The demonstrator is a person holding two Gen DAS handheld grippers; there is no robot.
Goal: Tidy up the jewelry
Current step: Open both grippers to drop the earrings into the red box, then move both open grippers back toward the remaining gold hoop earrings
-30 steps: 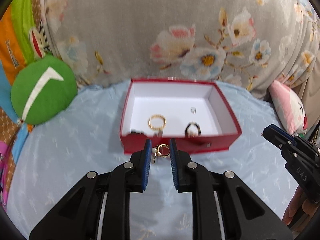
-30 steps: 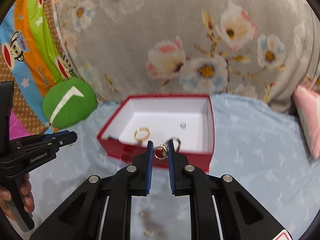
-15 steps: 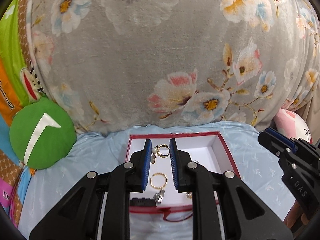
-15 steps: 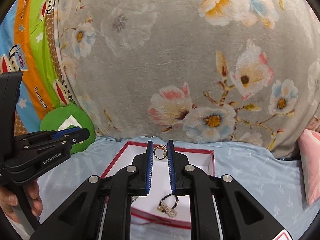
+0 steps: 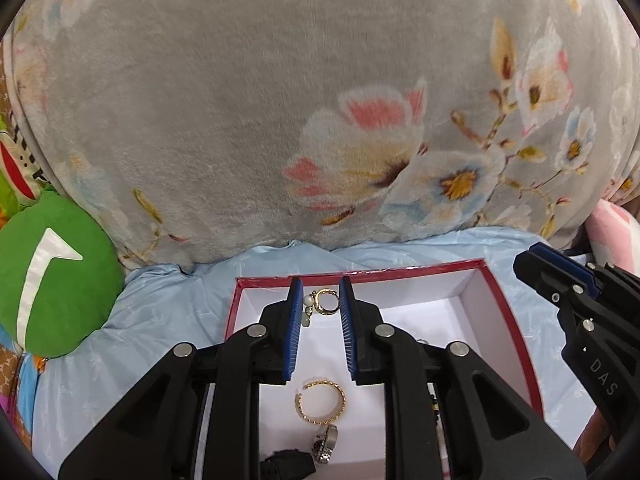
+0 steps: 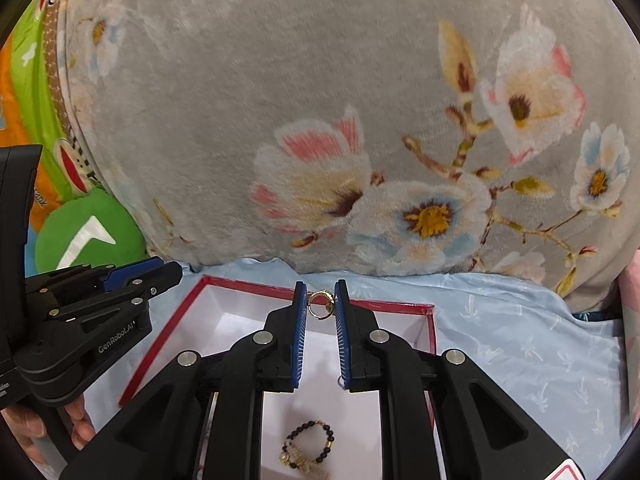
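My left gripper (image 5: 320, 300) is shut on a gold hoop earring with pearl drops (image 5: 325, 302) and holds it above the open red box (image 5: 516, 320). My right gripper (image 6: 321, 302) is shut on a matching gold hoop earring (image 6: 320, 304) above the same red box (image 6: 160, 344). On the box's white floor lie a gold open ring (image 5: 320, 400), a silver ring (image 5: 326, 442) and a dark beaded ring (image 6: 308, 446). Each gripper shows at the edge of the other's view.
A grey floral blanket (image 5: 320, 120) rises just behind the box. A green round cushion (image 5: 48, 280) lies at the left, a pink pillow (image 5: 612, 232) at the right. The box rests on a light blue sheet (image 6: 520, 340).
Both grippers have moved forward from in front of the box to over its inside, each still holding its earring. The blanket now looms closer.
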